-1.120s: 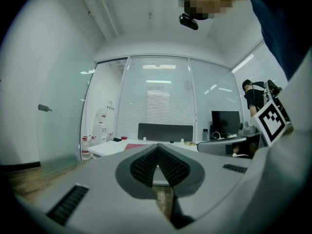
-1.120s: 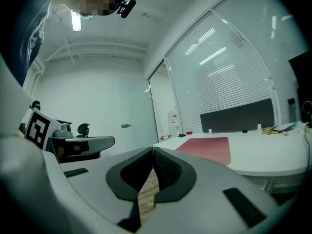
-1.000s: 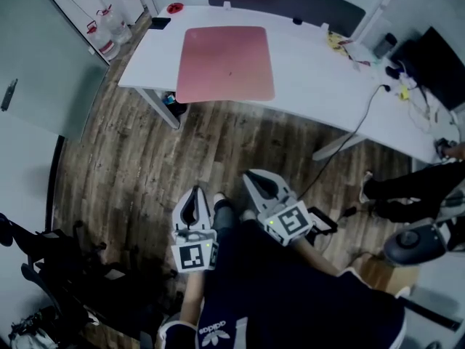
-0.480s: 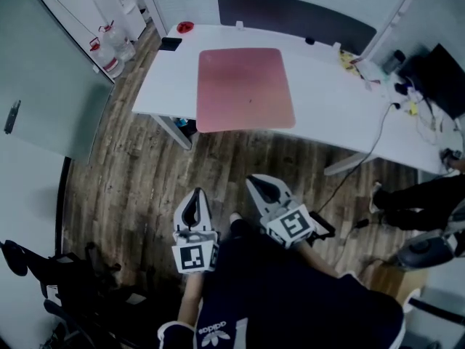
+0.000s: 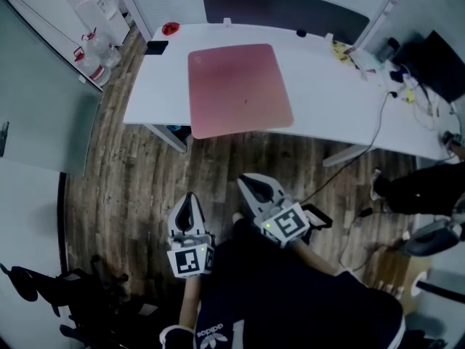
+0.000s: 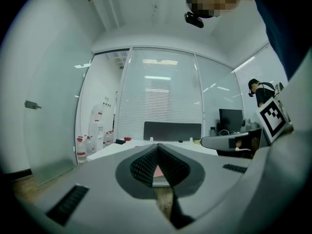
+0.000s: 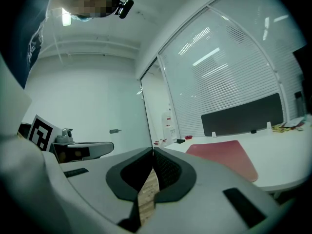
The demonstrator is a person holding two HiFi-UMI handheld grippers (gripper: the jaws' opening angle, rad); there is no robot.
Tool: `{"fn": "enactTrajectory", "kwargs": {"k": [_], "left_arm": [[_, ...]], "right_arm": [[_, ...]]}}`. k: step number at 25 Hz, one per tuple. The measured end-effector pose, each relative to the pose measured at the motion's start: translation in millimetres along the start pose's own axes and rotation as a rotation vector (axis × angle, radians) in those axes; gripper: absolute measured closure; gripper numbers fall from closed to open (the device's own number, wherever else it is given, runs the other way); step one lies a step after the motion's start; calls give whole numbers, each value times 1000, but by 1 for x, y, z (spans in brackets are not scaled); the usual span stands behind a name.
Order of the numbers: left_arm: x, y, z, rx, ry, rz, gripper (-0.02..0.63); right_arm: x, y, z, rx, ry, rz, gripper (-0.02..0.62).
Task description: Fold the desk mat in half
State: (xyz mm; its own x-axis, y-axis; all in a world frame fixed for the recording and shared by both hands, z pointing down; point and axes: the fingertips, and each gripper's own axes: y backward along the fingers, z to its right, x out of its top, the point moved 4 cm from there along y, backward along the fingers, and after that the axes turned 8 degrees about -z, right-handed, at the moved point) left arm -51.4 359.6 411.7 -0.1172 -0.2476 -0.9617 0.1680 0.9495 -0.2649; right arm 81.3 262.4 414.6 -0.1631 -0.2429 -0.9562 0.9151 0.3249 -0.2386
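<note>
The pink desk mat [image 5: 240, 87] is laid flat on the far white tabletop [image 5: 341, 104]. The left tool [image 5: 187, 199] and right tool [image 5: 248, 181] are held closed, empty, nearer, above the wooden floor [image 5: 145, 173].

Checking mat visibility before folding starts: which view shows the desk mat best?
Head view: the whole desk mat lies flat on the table, all edges visible. The right gripper view shows it obliquely; the left gripper view only a pink sliver.

Open wood floor [image 5: 145, 173] before bench [image 5: 327, 100] front edge. Dark divider [image 5: 283, 9] blocks bench's back. Cable clutter [image 5: 403, 86] crowds its right end.
</note>
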Motion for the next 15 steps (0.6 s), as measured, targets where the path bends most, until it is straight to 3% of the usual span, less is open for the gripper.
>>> {"fn": "enactTrajectory", "kwargs": {"k": [15], "left_arm": [[7, -44, -24, 2, 1, -11, 603]], "right_arm": [[16, -49, 30, 12, -1, -27, 592]]}}
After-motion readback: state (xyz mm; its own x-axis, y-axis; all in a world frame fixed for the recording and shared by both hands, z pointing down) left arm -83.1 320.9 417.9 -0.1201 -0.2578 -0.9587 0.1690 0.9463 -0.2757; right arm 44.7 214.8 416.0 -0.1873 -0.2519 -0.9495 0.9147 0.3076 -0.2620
